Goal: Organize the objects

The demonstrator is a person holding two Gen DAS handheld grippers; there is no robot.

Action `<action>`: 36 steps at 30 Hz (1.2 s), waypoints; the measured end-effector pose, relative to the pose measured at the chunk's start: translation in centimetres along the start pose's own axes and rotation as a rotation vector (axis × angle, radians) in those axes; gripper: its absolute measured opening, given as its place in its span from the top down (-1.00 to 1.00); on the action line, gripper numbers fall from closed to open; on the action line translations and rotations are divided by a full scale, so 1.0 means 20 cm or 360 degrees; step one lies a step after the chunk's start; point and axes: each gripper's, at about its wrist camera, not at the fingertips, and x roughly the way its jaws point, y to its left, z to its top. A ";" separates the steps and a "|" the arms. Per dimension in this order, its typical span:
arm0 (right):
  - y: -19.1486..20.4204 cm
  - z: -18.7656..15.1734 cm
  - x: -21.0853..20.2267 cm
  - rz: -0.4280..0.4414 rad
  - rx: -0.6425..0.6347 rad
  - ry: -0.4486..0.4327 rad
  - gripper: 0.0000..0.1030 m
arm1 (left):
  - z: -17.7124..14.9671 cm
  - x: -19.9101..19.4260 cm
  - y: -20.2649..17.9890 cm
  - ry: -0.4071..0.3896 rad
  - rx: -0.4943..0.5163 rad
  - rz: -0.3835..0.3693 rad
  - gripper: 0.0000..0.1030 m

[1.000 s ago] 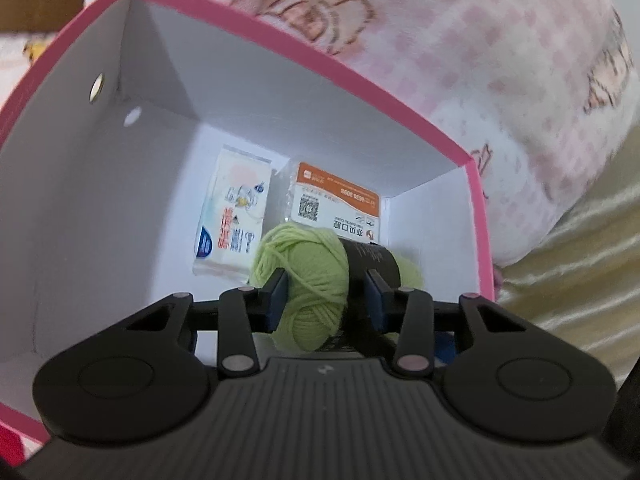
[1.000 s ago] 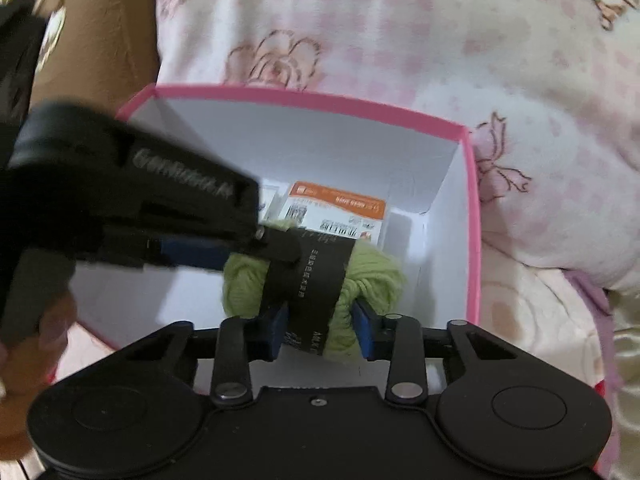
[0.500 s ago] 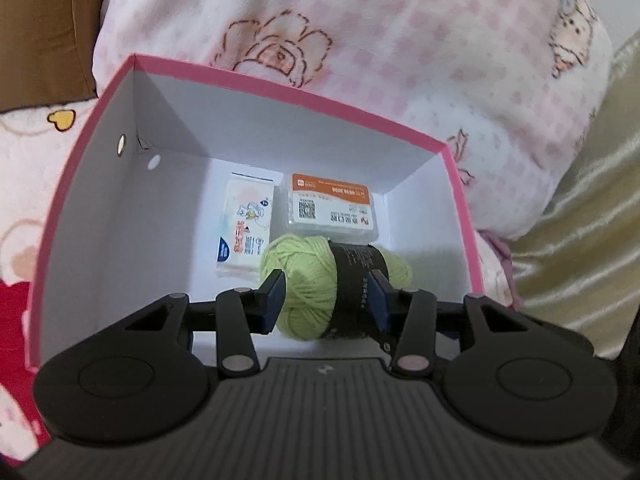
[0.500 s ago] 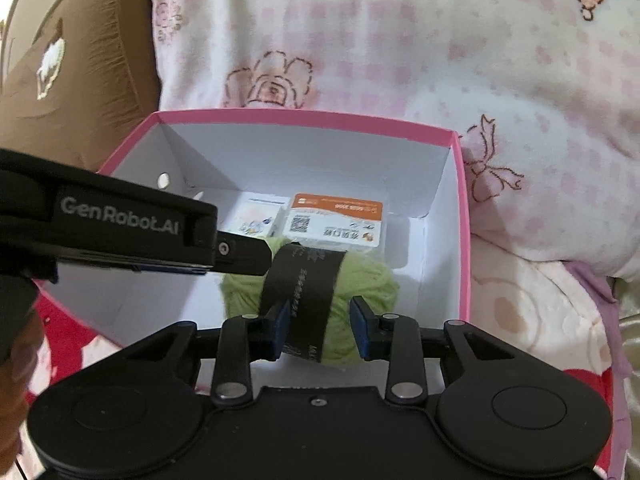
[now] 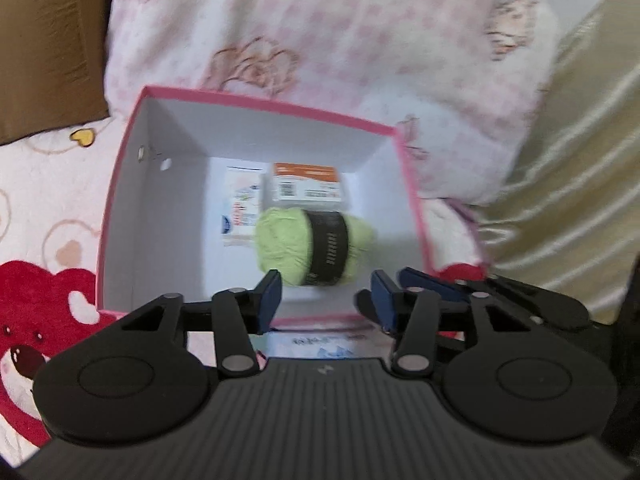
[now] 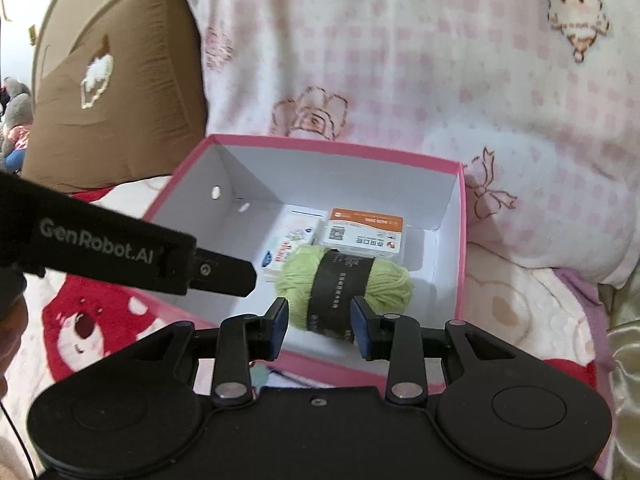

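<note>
A ball of light green yarn (image 5: 280,248) with a black paper band lies on the white floor of the pink box (image 5: 260,101), in front of a tissue pack (image 5: 241,212) and an orange-and-white carton (image 5: 306,186). My left gripper (image 5: 326,304) hangs above the box's near edge. Its jaws are opening and hold nothing. My right gripper (image 6: 320,320) is also above the near edge, jaws opening. The yarn (image 6: 386,282) shows past its pads, untouched, inside the box (image 6: 340,146). The left gripper's fingers (image 6: 224,276) reach in from the left.
A brown cushion (image 6: 112,100) and a pink checked pillow (image 6: 440,60) lean behind the box. Everything rests on a blanket with red bears (image 6: 88,312). Beige satin fabric (image 5: 580,160) is on the right. A printed packet (image 5: 320,344) lies just in front of the box.
Both grippers have lifted up and back out of the box and their jaws have widened. The yarn has left both pairs of pads and now lies on the box floor.
</note>
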 end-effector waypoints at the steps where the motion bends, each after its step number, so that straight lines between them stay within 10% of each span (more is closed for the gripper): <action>1: 0.02 0.00 -0.03 -0.0002 -0.0014 -0.0002 0.21 | -0.01 -0.04 -0.01 -0.0009 0.0017 0.0001 0.02; 16: 0.11 -0.04 -0.43 0.0055 -0.0091 -0.0039 -0.32 | -0.13 -0.45 -0.10 0.0005 0.0139 0.0121 -0.37; 21: 0.16 -0.06 -0.53 -0.0020 -0.0158 -0.0067 -0.77 | -0.18 -0.57 -0.13 -0.0025 0.0137 0.0141 -0.56; 36: 0.26 -0.29 -0.87 0.0055 -0.0257 -0.0069 -0.80 | -0.47 -0.78 -0.25 0.0063 0.0300 0.0099 -0.95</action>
